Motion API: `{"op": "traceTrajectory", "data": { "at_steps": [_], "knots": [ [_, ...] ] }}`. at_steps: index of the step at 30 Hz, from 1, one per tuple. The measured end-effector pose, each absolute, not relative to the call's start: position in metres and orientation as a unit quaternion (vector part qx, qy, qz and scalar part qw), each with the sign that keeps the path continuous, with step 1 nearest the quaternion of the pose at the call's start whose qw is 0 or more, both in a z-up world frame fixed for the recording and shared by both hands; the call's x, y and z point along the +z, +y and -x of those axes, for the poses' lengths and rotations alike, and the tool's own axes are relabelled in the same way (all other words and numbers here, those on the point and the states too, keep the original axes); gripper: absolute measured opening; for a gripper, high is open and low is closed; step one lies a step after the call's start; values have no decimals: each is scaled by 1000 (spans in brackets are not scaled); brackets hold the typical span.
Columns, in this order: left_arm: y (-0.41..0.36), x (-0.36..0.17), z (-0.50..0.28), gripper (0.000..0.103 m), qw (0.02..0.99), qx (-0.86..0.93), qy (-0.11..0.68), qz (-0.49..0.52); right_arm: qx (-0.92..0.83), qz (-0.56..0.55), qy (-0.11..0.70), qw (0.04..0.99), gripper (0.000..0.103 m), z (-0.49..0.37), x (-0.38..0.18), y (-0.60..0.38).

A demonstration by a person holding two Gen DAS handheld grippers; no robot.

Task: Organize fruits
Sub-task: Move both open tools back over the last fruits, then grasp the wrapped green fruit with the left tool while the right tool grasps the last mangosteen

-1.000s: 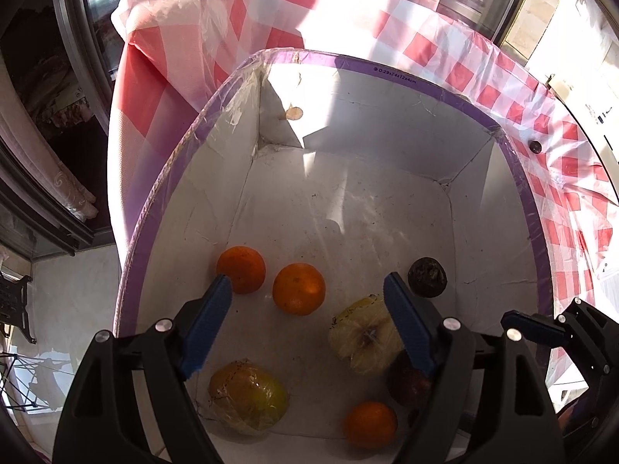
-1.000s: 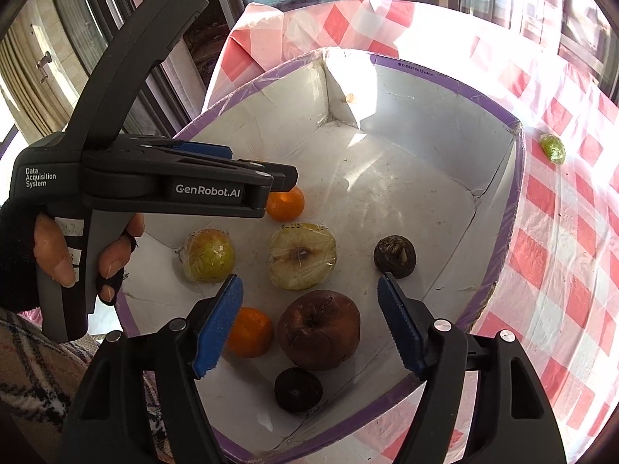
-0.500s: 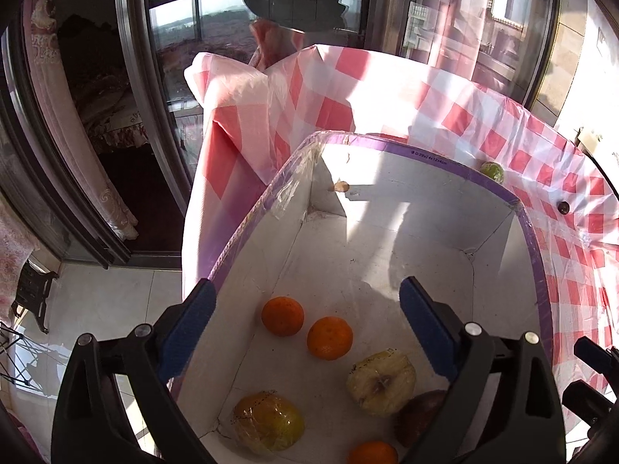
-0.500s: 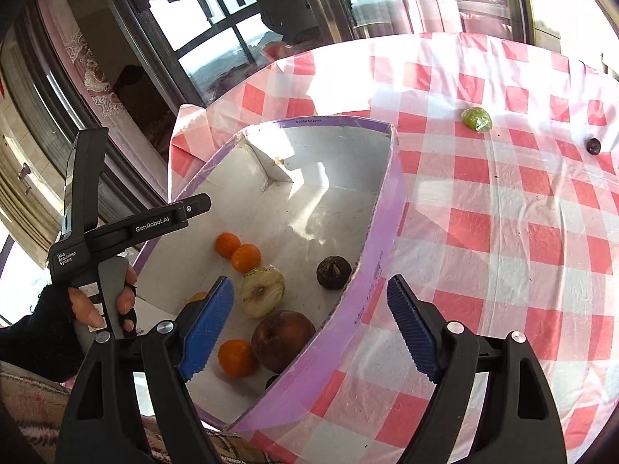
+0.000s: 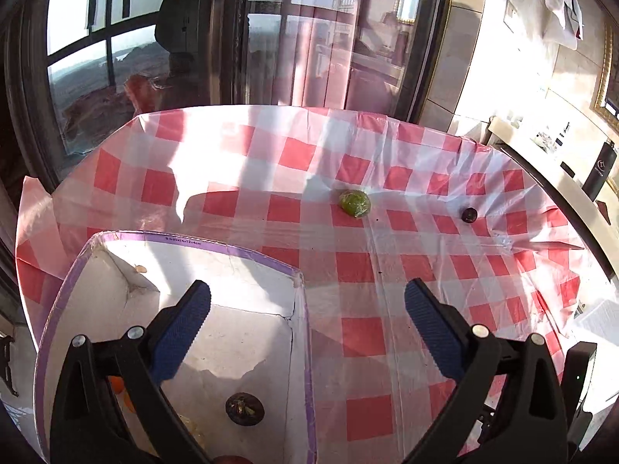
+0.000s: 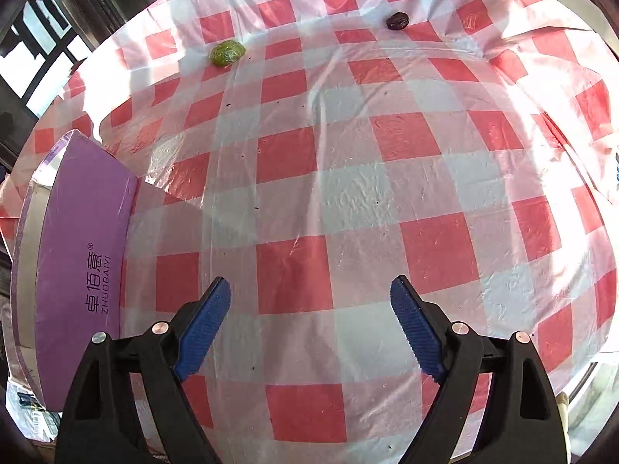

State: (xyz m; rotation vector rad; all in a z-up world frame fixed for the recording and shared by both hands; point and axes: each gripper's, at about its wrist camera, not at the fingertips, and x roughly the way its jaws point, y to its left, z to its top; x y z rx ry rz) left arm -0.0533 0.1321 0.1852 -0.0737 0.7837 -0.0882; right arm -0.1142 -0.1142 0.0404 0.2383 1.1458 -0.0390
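Note:
A purple-rimmed white box [image 5: 305,328] stands at the table's left; in it show a dark round fruit [image 5: 244,408] and bits of orange fruit [image 5: 116,383]. On the red-checked cloth lie a wrapped green fruit [image 5: 354,203] [image 6: 227,52] and a small dark fruit [image 5: 469,214] [image 6: 397,20]. My left gripper [image 5: 307,299] hangs over the box's right wall, its jaws opening and nothing between them. My right gripper [image 6: 310,294] points down at bare cloth right of the box [image 6: 81,270], jaws opening and empty.
The round table's cloth [image 6: 387,193] drapes over its edges. Dark window frames [image 5: 116,58] stand behind the table and a tiled wall with a counter [image 5: 541,135] runs along the right.
Both grippers have left the box and swung right toward the cloth. Their jaws have widened. The fruit in the box has dropped mostly out of both views.

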Motion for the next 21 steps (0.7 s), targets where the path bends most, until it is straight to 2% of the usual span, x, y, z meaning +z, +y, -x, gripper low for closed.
{"op": "traceTrajectory", "data": {
  "at_steps": [5, 8, 13, 21],
  "knots": [
    [42, 148, 18, 101, 888, -94, 449, -27, -48, -114, 528, 840, 83, 69, 30, -166],
    [15, 115, -7, 100, 864, -89, 494, -33, -63, -117, 518, 845, 83, 33, 22, -194],
    [8, 74, -57, 100, 843, -40, 537, -1, -70, -111, 490, 862, 83, -30, 14, -232],
    [28, 43, -122, 100, 832, 45, 551, 45, -69, -101, 445, 887, 83, -120, 9, -255]
  ]
}}
